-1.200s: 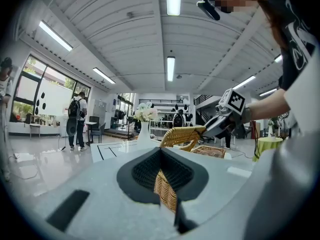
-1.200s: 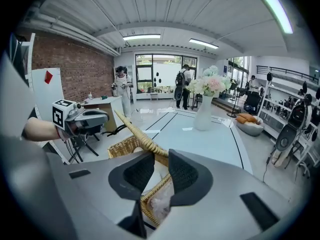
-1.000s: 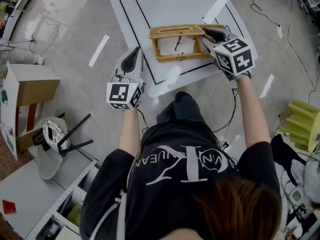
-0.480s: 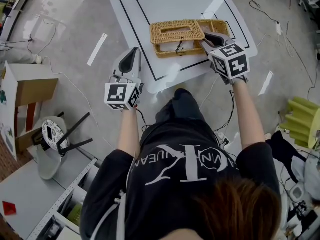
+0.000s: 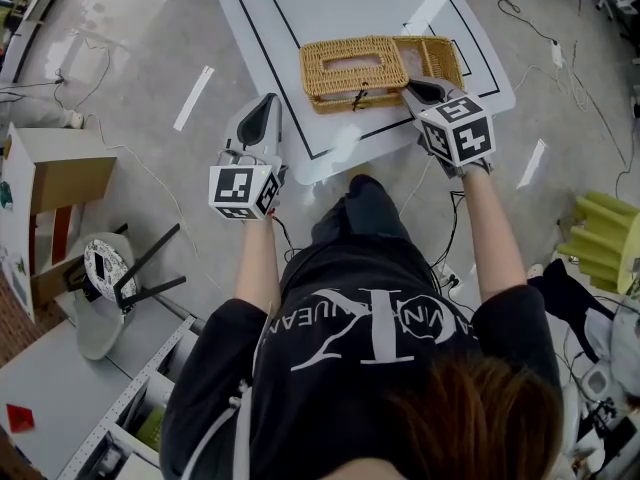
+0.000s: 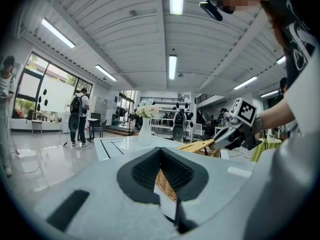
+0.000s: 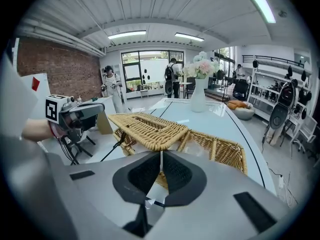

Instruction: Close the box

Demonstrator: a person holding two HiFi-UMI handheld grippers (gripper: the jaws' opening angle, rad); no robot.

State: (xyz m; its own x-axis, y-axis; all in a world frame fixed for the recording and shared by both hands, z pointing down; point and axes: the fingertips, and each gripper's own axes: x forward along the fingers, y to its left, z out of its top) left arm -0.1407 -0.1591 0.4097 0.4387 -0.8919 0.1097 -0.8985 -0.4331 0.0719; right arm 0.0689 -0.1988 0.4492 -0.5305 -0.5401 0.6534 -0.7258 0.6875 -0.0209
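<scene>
A wicker box stands on the white table. Its woven lid, with a long slot in the middle, lies over the box's left part; the right part stays uncovered. In the right gripper view the lid slopes just beyond my right gripper, over the box. My right gripper is at the lid's near right corner. Its jaws have just been closing and now stand together, with nothing visible between the pads. My left gripper hangs off the table's left edge, pads together and empty.
A white vase of flowers stands further along the table. Left of me on the floor are a cardboard box and a stool. Cables trail over the floor at the right. People stand far off by the windows.
The lid has come down from a raised tilt to lie over the box. My right gripper sank with it and drew back, its jaws closing. The left gripper stayed put.
</scene>
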